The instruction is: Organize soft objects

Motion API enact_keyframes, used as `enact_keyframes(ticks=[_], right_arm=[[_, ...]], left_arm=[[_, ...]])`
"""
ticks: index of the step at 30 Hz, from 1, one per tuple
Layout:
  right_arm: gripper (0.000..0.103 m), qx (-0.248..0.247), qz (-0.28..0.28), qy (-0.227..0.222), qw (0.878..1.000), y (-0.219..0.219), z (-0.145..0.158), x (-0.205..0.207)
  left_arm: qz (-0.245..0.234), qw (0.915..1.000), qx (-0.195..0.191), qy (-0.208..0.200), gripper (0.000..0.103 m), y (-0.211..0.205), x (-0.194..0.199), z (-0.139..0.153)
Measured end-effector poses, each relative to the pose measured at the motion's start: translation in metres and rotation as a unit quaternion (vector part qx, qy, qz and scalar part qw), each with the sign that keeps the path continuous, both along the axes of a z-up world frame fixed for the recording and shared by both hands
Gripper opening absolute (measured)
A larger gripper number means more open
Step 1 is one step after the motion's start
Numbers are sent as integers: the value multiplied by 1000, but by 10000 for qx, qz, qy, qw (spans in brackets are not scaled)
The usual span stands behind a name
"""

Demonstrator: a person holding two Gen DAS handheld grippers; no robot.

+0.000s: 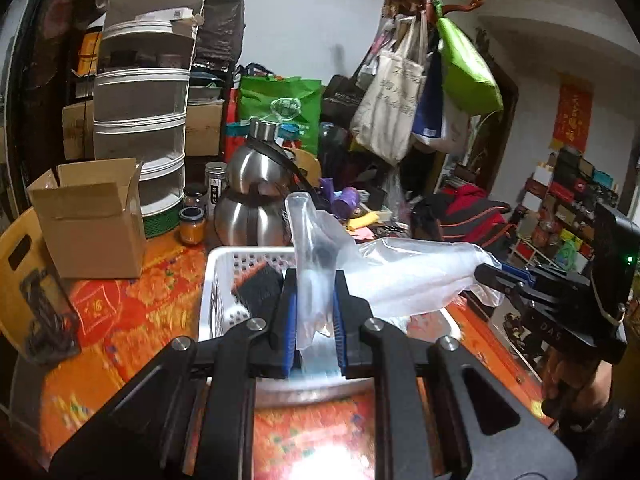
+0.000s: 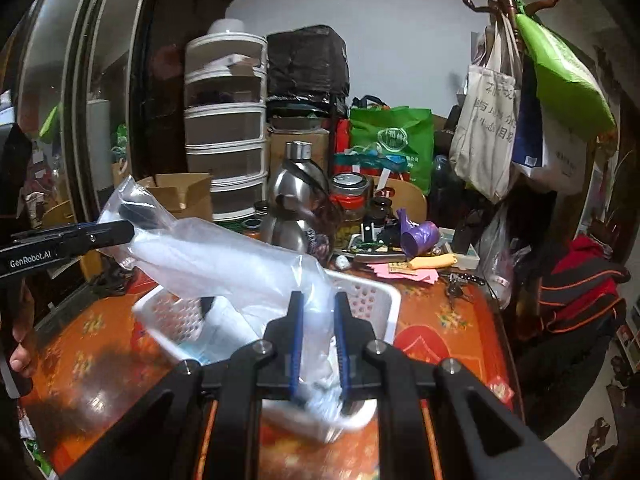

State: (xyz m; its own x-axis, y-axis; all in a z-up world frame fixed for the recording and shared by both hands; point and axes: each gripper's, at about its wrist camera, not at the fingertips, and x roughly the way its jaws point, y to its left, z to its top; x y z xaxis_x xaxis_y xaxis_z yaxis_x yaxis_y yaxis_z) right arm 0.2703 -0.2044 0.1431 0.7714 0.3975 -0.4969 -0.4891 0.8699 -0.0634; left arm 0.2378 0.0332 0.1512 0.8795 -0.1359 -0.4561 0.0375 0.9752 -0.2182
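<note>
A clear plastic bag (image 1: 400, 272) hangs stretched between both grippers above a white perforated basket (image 1: 224, 272). My left gripper (image 1: 316, 304) is shut on one end of the bag, whose corner sticks up between the blue pads. In the same view my right gripper (image 1: 492, 276) pinches the other end at the right. In the right wrist view my right gripper (image 2: 319, 320) is shut on the bag (image 2: 224, 260), and my left gripper (image 2: 120, 232) grips its far end. The basket (image 2: 376, 304) lies under it, with a black object (image 1: 260, 292) and pale items inside.
The basket sits on an orange patterned tablecloth (image 1: 120, 312). Behind it stand a steel flask (image 1: 256, 200), an open cardboard box (image 1: 92, 220), small jars (image 1: 192, 228) and stacked white drawers (image 1: 140, 120). A coat rack with bags (image 1: 420, 80) stands at the right.
</note>
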Motion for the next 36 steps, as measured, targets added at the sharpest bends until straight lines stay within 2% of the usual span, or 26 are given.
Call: enact_keyframes(ticks=[3,8,11,16,20,22,23,24,25,27,28,29,31,36], right_arm=[[13,-114,-126,194,9997,7,-6,35],[13,-316,-242,358,9986,17,-27,73],[13,-234,-229,614,9976,18,-41,90],[15,-379,-195,787,9960,24,-62,104],[22,-463,-168,905,9947,27,-71,109],[23,-407,-199,978,9942,25,-73,110],[26,-375,-243,1026,9937,23,-74,111],[40,-339,-279,1048,9935,21,-74,111],[64,-297,-317,1030,9937,18,-74,109],[87,-226,-423,860,9951,13,-70,101],[89,-179,-426,814,9956,10,-69,97],[89,-91,-409,825,9957,7,-68,92],[103,-16,-445,910,9949,4,-67,86],[103,155,-514,849,9949,-3,-70,67]], left_arm=[[103,9998,87,170,14,1,38,0],[232,9984,251,461,14,-3,86,-19],[301,9975,287,580,14,-2,102,-34],[447,9954,275,802,14,3,127,-57],[507,9944,240,891,15,10,133,-70],[595,9939,283,881,25,12,134,-75],[583,9939,247,901,41,15,133,-76],[561,9939,222,924,59,16,133,-77],[564,9941,236,895,66,17,130,-77],[653,9944,397,731,82,16,121,-74],[669,9943,454,692,86,15,116,-72],[649,9943,457,709,95,15,112,-73],[545,9952,334,737,100,14,104,-75],[527,9950,443,730,103,5,82,-85]])
